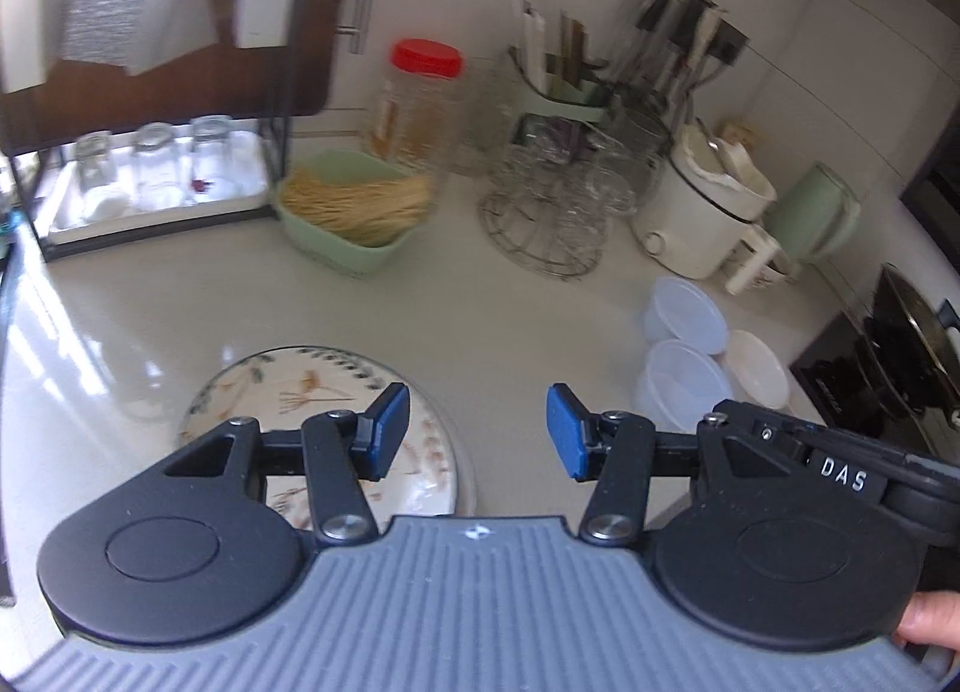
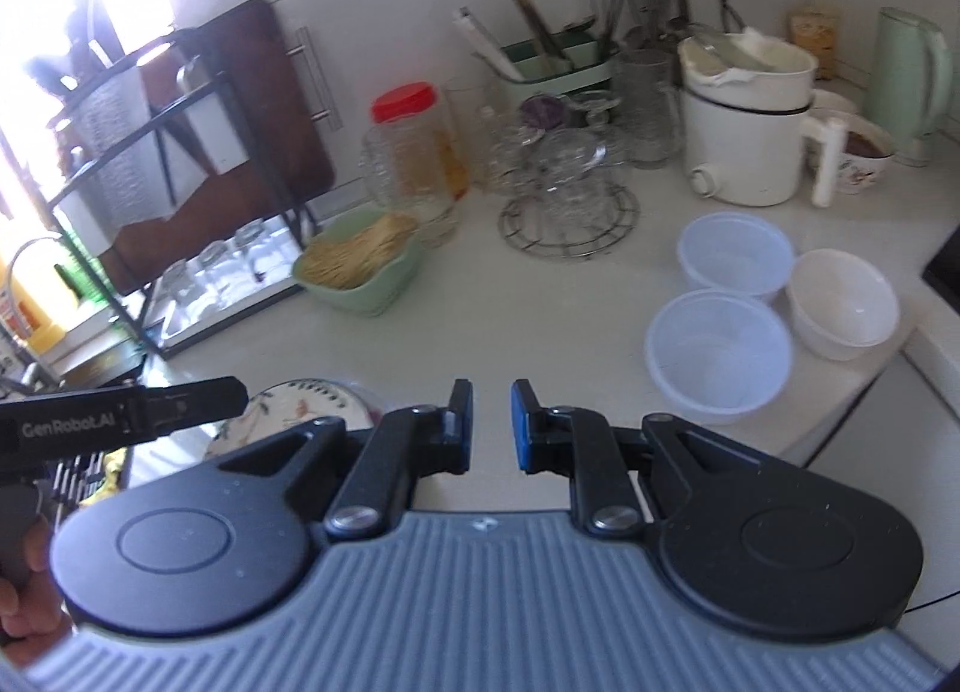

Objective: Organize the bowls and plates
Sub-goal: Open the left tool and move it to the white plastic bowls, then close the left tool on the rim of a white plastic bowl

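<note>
Here, on a pale kitchen desk [image 1: 180, 296] crowded along the wall with a dish rack [image 1: 150, 164], a white cooker [image 2: 750, 134] and a green tub of noodles [image 1: 354, 206], a floral plate [image 1: 312, 386] lies flat at the near edge, directly under the left tongs [image 1: 478, 431], whose blue pads [image 1: 387, 431] stand moderately apart with nothing between them. Being round, the plate has no long axis to line up with. Three empty bowls [image 2: 717, 353] sit touching in a cluster ahead and to the right of the right tongs [image 2: 491, 425], which are nearly closed and hold nothing. Judging by position, the left hand is much the nearer to the plate, the right hand [image 1: 930, 617] nearer the bowls; any plate pickup likely starts at its rim
</note>
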{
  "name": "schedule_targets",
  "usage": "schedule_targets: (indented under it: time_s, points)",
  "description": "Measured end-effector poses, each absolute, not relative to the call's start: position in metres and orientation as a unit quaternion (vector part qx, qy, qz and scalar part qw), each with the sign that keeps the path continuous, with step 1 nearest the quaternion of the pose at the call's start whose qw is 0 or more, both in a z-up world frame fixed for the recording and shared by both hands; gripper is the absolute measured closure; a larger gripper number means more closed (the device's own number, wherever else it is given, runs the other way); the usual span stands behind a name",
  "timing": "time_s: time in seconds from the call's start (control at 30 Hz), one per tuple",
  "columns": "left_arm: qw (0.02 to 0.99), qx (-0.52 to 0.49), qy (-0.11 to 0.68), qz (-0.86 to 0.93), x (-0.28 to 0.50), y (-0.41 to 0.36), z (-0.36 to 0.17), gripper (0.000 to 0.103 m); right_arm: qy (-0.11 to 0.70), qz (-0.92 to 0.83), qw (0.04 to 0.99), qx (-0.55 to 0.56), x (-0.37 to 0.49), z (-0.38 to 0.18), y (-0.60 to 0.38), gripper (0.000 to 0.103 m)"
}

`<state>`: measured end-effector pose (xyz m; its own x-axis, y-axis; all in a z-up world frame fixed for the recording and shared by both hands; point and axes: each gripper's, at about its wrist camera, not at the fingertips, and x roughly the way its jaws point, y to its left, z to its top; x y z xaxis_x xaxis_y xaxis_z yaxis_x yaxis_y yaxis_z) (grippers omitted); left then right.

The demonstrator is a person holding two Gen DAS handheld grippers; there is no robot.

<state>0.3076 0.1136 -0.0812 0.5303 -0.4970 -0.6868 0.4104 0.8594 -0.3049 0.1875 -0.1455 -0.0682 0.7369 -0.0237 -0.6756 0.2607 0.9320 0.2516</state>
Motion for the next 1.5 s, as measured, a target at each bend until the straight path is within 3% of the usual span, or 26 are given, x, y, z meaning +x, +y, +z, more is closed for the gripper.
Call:
schedule_targets:
  time_s: [0.57,0.83,0.87,0.97,1.0,1.07,1.23,1.43,1.5]
  points:
    - [0.863,-0.032,0.419,-0.281,0.323,-0.034,-0.122,0.046,0.392,-0.105,0.899,0.166,0.193,-0.114,-0.252,0.085]
    - [0.836,-0.028,0.462,-0.294,0.353,-0.096,-0.156,0.046,0.412,-0.112,0.888,0.174,0.192,-0.138,-0.287,0.085]
    - [0.836,-0.026,0.464,-0.292,0.356,-0.102,-0.158,0.046,0.414,-0.112,0.886,0.176,0.193,-0.14,-0.29,0.083]
    - [0.833,-0.026,0.469,-0.292,0.364,-0.115,-0.164,0.046,0.41,-0.105,0.889,0.174,0.193,-0.147,-0.299,0.047]
    - [0.83,-0.027,0.474,-0.294,0.368,-0.119,-0.167,0.044,0.409,-0.105,0.889,0.176,0.193,-0.148,-0.301,0.046]
    - [0.828,-0.029,0.48,-0.289,0.374,-0.125,-0.17,0.033,0.409,-0.102,0.888,0.185,0.194,-0.152,-0.307,0.047]
    - [0.823,-0.022,0.488,-0.291,0.383,-0.14,-0.181,0.033,0.394,-0.106,0.89,0.203,0.201,-0.159,-0.321,0.047]
    - [0.808,-0.036,0.521,-0.272,0.393,-0.154,-0.204,0.041,0.41,-0.092,0.885,0.202,0.224,-0.172,-0.334,0.048]
    - [0.807,-0.037,0.529,-0.258,0.394,-0.157,-0.211,0.048,0.418,-0.085,0.883,0.194,0.23,-0.176,-0.335,0.055]
